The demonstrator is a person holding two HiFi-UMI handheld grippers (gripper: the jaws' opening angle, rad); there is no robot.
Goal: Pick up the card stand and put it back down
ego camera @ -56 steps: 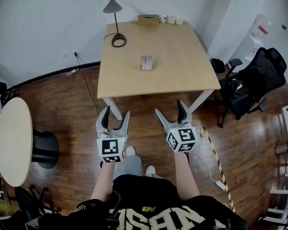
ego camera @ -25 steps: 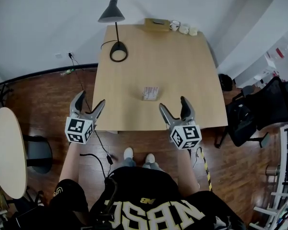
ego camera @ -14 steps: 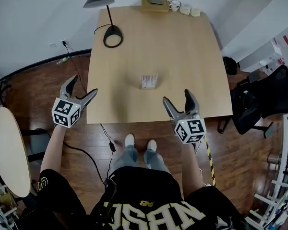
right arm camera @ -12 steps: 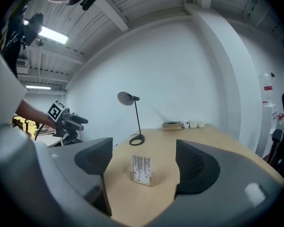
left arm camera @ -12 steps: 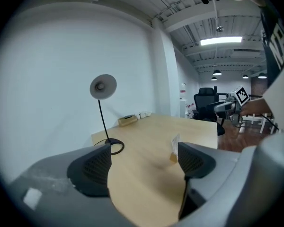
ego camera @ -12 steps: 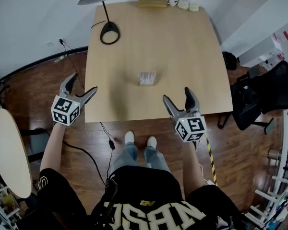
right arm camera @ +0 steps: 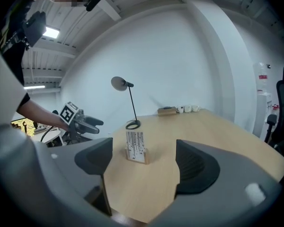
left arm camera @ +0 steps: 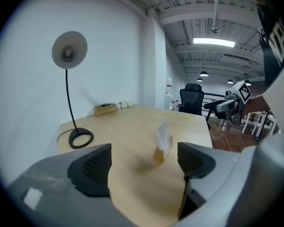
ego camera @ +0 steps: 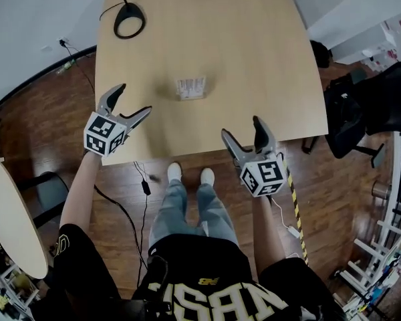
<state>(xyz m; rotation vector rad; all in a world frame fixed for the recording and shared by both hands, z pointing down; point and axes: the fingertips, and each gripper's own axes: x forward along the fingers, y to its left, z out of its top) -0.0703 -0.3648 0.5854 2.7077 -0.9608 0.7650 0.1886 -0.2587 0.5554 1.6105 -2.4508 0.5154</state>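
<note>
- A pale wooden worktop stands on a dark wood floor, near a white wall.
- The card stand sits upright on the worktop, about midway across and nearer my edge, with nothing touching it.
- My left gripper hangs over the near left corner. Its jaws are released and spread wide, with nothing between the pads.
- My right gripper is at the near edge, right of the stand. Its jaws are also released and empty.
- Around the room, a black office chair is at the right, a round table at the left, and a black cable trails on the floor.
- The head view shows only the lamp base. The left gripper view adds the lamp's round shade, a small box and cups at the far edge, and a ceiling light.
- The left gripper view sees the stand edge-on. The right gripper view faces its printed card.
- Each gripper view catches the other gripper across the worktop.
- Half a second earlier the head view still held the lampshade, box and cups, and now they are cut off at the top.
- My left gripper has come in over the corner. The stand lies where it was on the worktop.
</note>
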